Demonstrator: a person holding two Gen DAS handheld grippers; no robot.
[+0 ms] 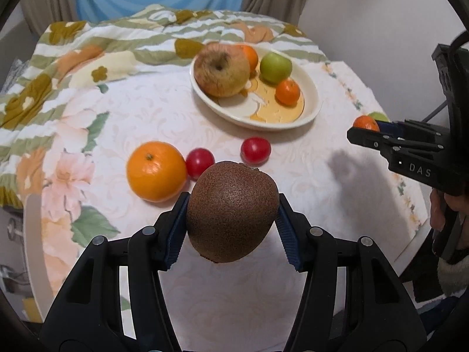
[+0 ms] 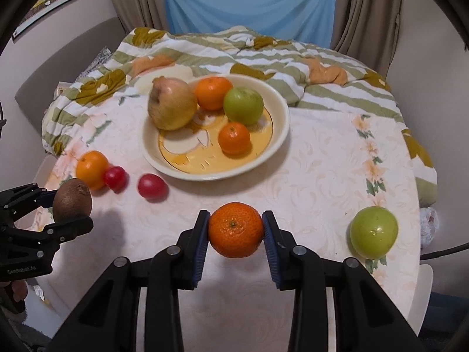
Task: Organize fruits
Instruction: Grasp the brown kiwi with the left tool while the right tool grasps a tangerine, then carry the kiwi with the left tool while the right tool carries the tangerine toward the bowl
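Note:
My left gripper (image 1: pixel 233 208) is shut on a brown kiwi (image 1: pixel 231 211), held above the table; the same kiwi (image 2: pixel 72 199) shows at the left edge of the right wrist view. My right gripper (image 2: pixel 236 230) is shut on a small mandarin (image 2: pixel 236 228), also lifted off the cloth; that mandarin (image 1: pixel 365 123) shows between black fingers at the right of the left wrist view. A cream bowl (image 2: pixel 278 108) holds a large yellowish apple (image 2: pixel 171 107), an orange (image 2: pixel 212 92), a green apple (image 2: pixel 243 105) and a mandarin (image 2: pixel 234 138).
On the floral tablecloth lie a big orange (image 1: pixel 156 170), two red plums (image 1: pixel 200 161) (image 1: pixel 255 150) and a loose green apple (image 2: pixel 373 231) near the right edge. A striped quilt (image 2: pixel 322 58) is bunched at the back. A person's hand (image 1: pixel 439 214) grips the right tool.

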